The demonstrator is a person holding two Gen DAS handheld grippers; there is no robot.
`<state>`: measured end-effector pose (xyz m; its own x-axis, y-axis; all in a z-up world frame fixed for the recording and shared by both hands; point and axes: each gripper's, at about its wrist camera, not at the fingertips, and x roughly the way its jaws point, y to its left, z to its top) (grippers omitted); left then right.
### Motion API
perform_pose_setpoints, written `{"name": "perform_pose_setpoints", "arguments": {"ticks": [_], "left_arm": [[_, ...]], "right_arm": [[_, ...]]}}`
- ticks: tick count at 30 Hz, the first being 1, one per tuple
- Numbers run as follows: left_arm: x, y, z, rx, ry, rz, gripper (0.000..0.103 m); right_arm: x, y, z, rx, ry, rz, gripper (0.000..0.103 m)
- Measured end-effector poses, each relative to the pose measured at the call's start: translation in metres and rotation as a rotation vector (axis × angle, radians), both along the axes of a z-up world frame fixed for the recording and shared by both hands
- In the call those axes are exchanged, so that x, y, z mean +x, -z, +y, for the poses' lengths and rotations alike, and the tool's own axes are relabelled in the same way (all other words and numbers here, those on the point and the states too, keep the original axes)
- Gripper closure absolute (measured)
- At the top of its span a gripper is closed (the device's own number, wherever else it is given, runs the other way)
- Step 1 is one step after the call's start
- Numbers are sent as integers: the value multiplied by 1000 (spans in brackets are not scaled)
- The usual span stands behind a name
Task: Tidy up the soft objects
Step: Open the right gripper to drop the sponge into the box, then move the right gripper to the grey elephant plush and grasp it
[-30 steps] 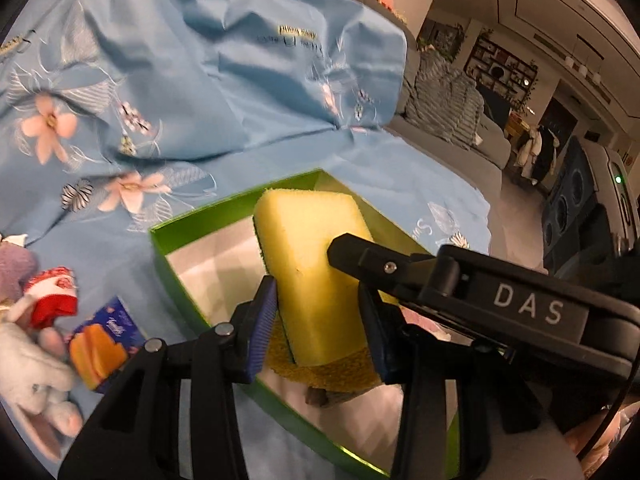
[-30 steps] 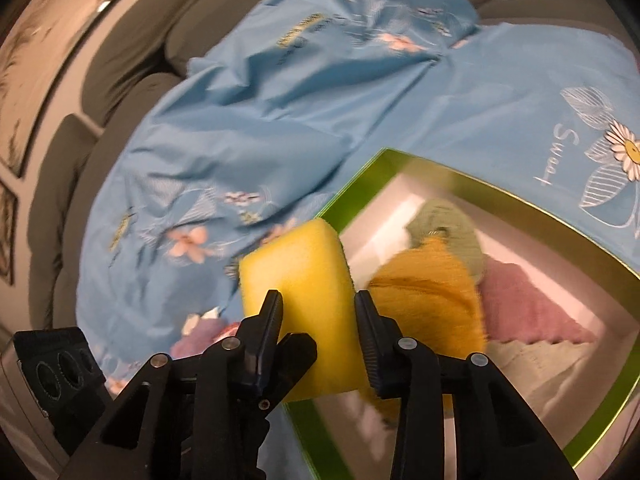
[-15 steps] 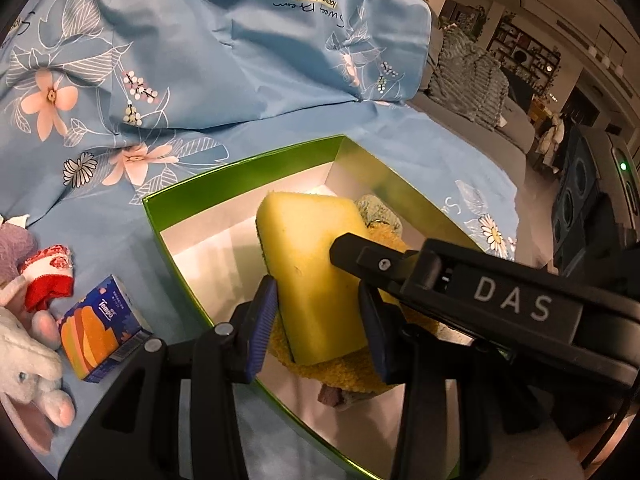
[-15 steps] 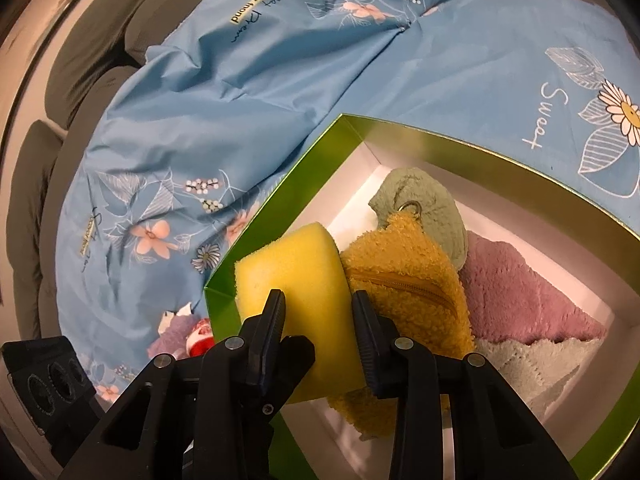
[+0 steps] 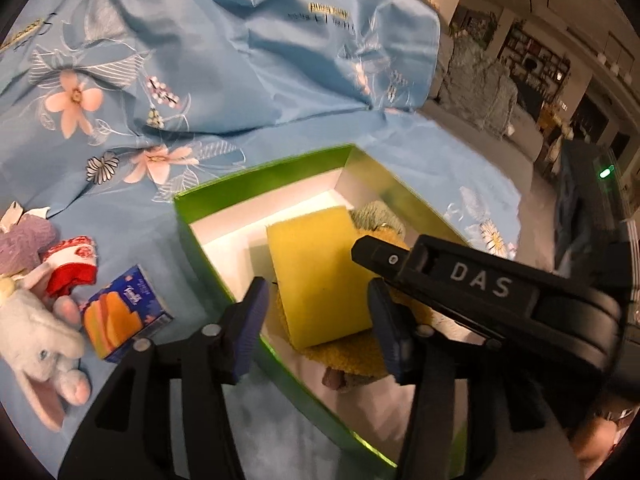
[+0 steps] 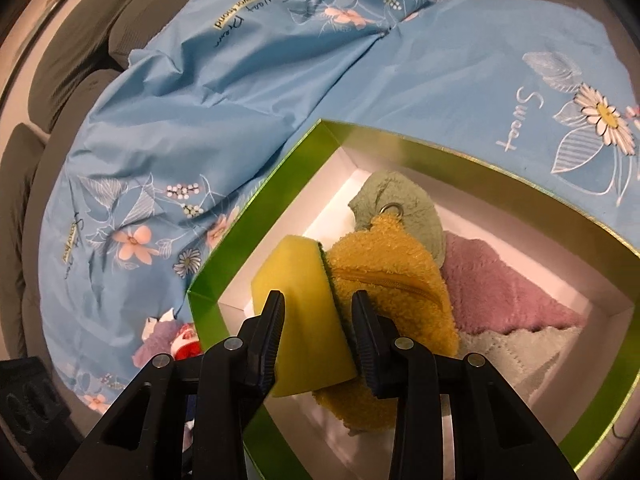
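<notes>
1. Sponge (image 6: 308,312), yellow, sits inside the green box (image 6: 256,220), leaning on the mustard pouch (image 6: 392,280).
2. My left gripper (image 5: 316,312) is opening; its pads stand clear of the sponge between them, so I let it widen fully.
3. My right gripper (image 6: 318,320) pinches the sponge and is easing apart; I lower it flat first.
4. I avoid snagging the box's wall.

Black grippers (image 5: 316,320), blue-padded jaws, "DAS" lettering

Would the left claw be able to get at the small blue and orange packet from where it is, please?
Probably yes: the packet lies uncovered on the blue sheet, outside the green box, and the left claw is opening off the yellow sponge.
</notes>
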<state>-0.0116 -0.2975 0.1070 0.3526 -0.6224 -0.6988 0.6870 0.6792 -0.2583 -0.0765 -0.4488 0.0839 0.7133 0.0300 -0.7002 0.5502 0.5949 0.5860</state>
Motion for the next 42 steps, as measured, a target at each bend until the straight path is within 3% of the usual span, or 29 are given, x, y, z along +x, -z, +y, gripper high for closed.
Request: {"name": "perform_pose_setpoints", "arguments": {"ticks": [2, 4, 9, 13, 18, 22, 27, 33, 42], "left_arm": [[-3, -8, 13, -39, -7, -5, 51], [-6, -16, 28, -69, -33, -15, 47], [-14, -29, 70, -110, -98, -43, 26], [-16, -30, 112, -107, -178, -62, 24], [-15, -23, 183, -105, -333, -63, 15], [-16, -12, 235, -80, -475, -65, 14], [-14, 15, 295, -87, -631, 5, 14], [-6, 33, 333, -52, -792, 75, 14], [-1, 37, 346, -49, -837, 109, 14]], "right_arm": [[-3, -6, 3, -22, 10, -11, 43], [-4, -13, 8, -55, 12, -23, 31], [-4, -34, 30, -141, -18, -74, 16], [1, -46, 50, -193, -63, -104, 9], [11, -55, 78, -251, -123, -120, 6], [21, -57, 103, -284, -186, -123, 5], [38, -49, 134, -218, -317, -143, 5], [71, -23, 184, -124, -492, -101, 5], [111, 0, 228, -231, -538, -17, 5]]}}
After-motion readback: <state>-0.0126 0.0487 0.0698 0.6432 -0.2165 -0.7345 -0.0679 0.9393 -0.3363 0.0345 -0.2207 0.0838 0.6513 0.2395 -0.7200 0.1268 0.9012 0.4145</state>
